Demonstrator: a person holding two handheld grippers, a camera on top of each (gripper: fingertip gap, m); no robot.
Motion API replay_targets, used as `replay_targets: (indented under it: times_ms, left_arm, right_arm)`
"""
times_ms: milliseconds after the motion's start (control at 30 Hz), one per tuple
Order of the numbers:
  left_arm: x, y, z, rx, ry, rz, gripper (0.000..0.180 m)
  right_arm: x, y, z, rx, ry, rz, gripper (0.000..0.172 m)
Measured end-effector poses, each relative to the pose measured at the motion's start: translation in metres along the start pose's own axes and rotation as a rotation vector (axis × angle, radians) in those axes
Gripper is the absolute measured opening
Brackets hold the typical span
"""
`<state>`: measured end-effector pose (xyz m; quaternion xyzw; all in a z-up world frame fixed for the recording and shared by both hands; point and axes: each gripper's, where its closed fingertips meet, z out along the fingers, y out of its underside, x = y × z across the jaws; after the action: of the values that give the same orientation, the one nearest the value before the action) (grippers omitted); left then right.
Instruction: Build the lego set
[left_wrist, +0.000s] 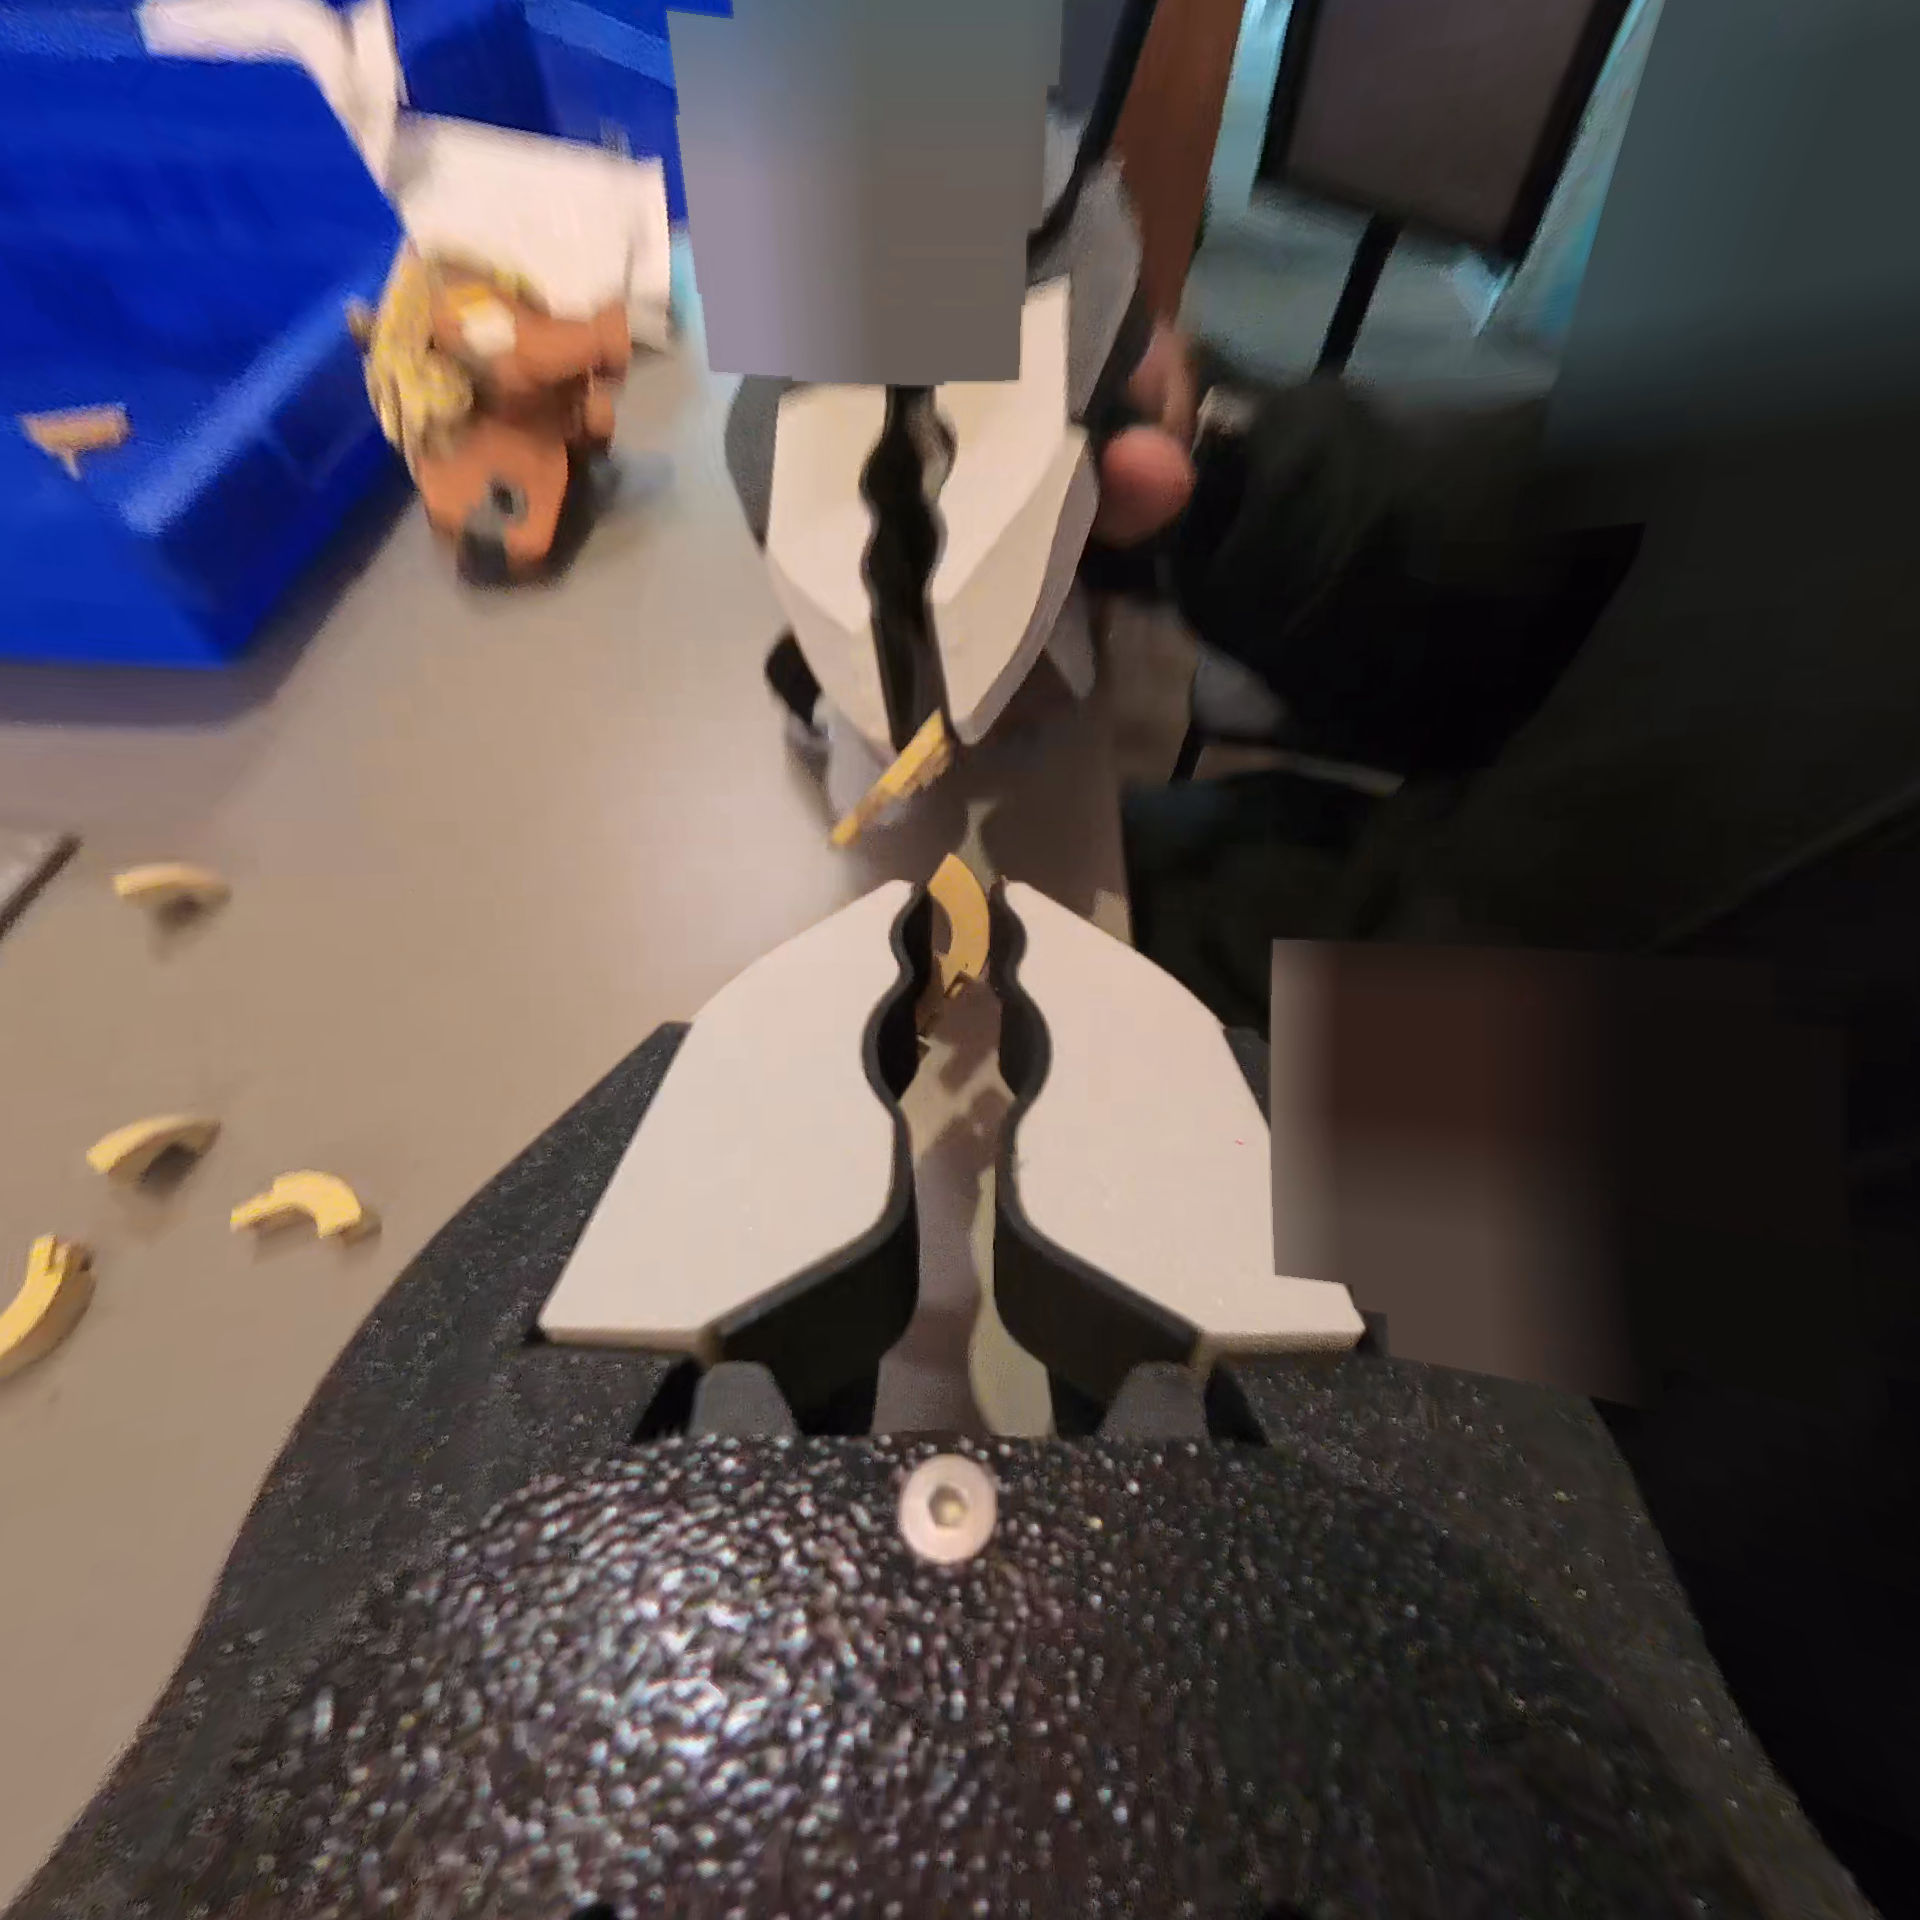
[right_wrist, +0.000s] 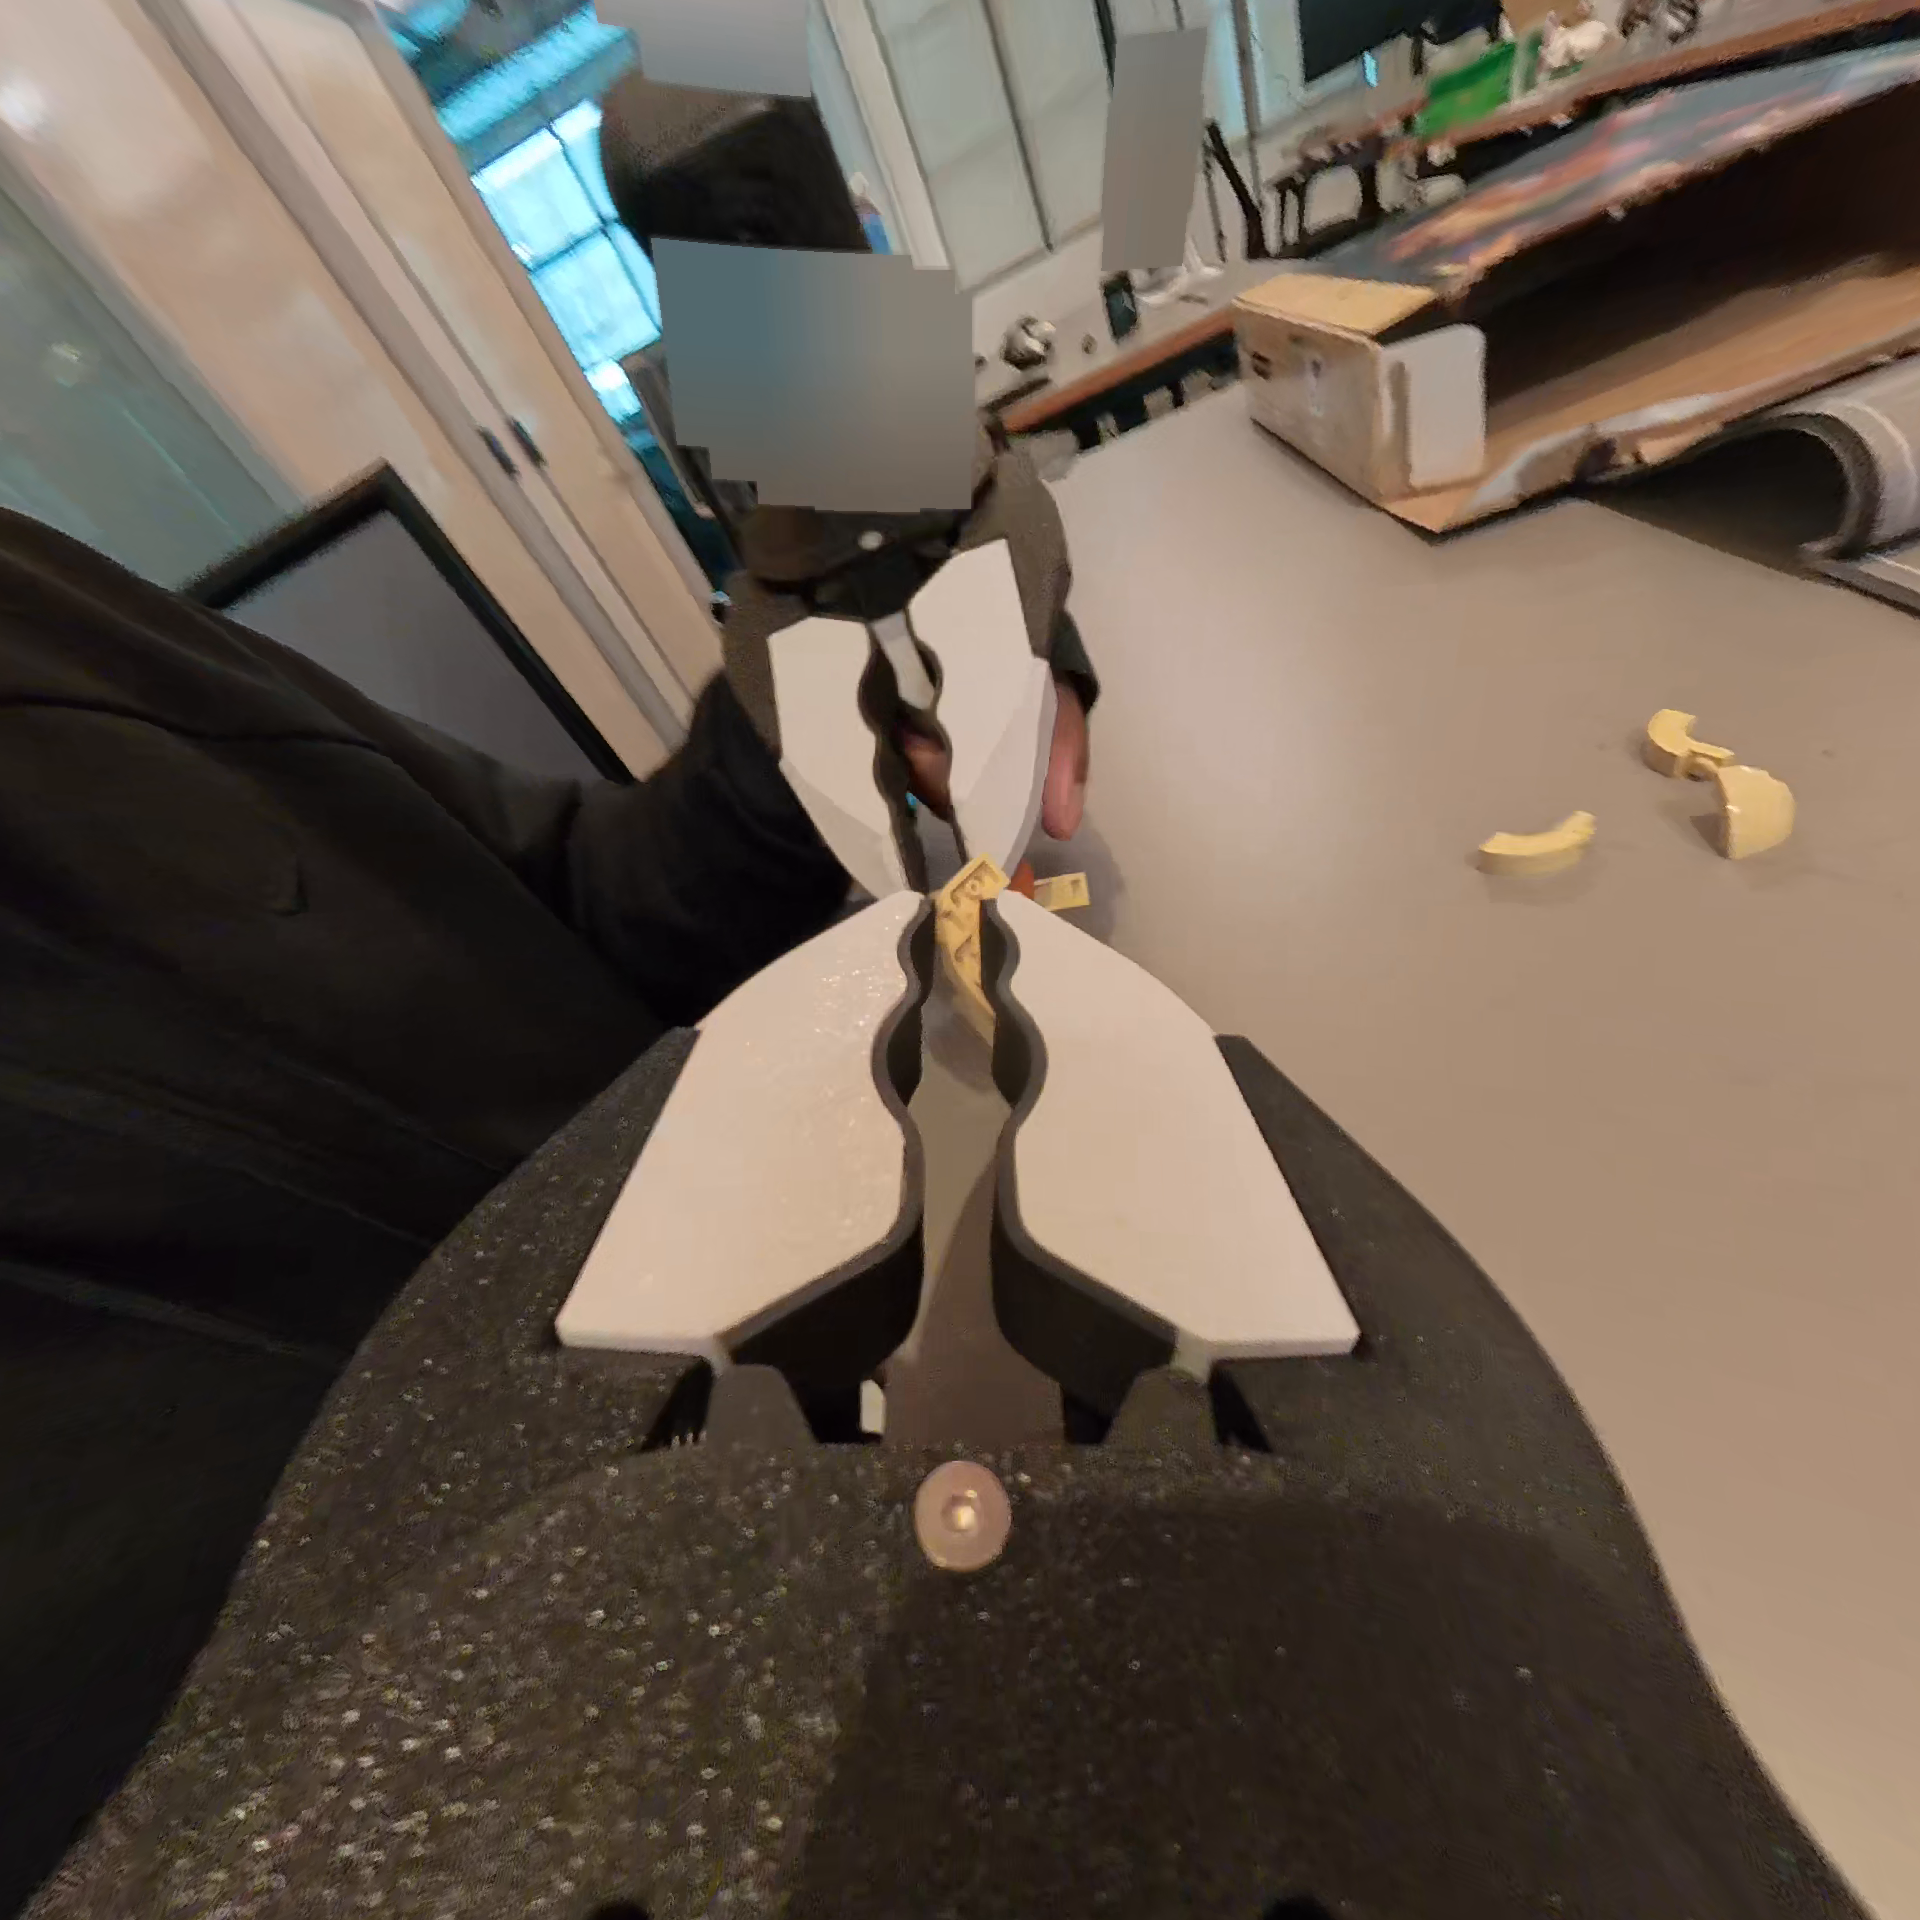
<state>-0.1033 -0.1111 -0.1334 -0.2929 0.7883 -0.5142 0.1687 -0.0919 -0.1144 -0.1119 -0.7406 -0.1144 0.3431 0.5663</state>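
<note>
My left gripper (left_wrist: 956, 902) is shut on a tan curved brick piece (left_wrist: 964, 925) that stands upright between its pads, above the grey table (left_wrist: 468, 935). My right gripper (right_wrist: 961, 916) is shut on a second tan curved piece (right_wrist: 966, 940), studs showing. The two grippers face each other tip to tip. In the left wrist view the right gripper (left_wrist: 920, 727) shows with its tan piece (left_wrist: 902, 781) sticking out of its tips, a short gap from the left one's piece. In the right wrist view the left gripper (right_wrist: 914, 868) shows just beyond my tips.
Several loose tan curved pieces lie on the table (left_wrist: 301, 1210) (left_wrist: 151, 1143) (right_wrist: 1538, 844) (right_wrist: 1720, 790). Blue bins (left_wrist: 156, 364) and a brown and tan toy model (left_wrist: 499, 416) stand at the back. A cardboard box (right_wrist: 1351, 395) and a rolled mat (right_wrist: 1849, 488) lie on the table. A person's dark sleeve (right_wrist: 312, 883) is close by. Only a small space, under 4 cm, lies between the two pairs of fingers.
</note>
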Motion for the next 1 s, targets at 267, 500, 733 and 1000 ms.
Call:
replay_targets:
  times_ms: [267, 500, 733, 1000]
  left_arm:
    - [0.008, -0.034, -0.01, 0.332, 0.082, -0.038, 0.01]
    - [0.011, -0.044, -0.014, 0.454, 0.142, -0.095, 0.01]
    - [0.011, -0.046, -0.017, 0.478, 0.165, -0.126, 0.01]
    - [0.011, -0.039, -0.012, 0.394, 0.238, -0.224, 0.01]
  right_arm:
    - [-0.017, -0.015, -0.001, 0.12, -0.131, 0.03, 0.007]
    - [-0.024, -0.022, 0.001, 0.176, -0.139, 0.008, 0.007]
    - [-0.024, -0.021, 0.004, 0.167, -0.109, -0.023, 0.007]
    - [-0.021, -0.009, 0.004, 0.062, -0.054, -0.143, 0.007]
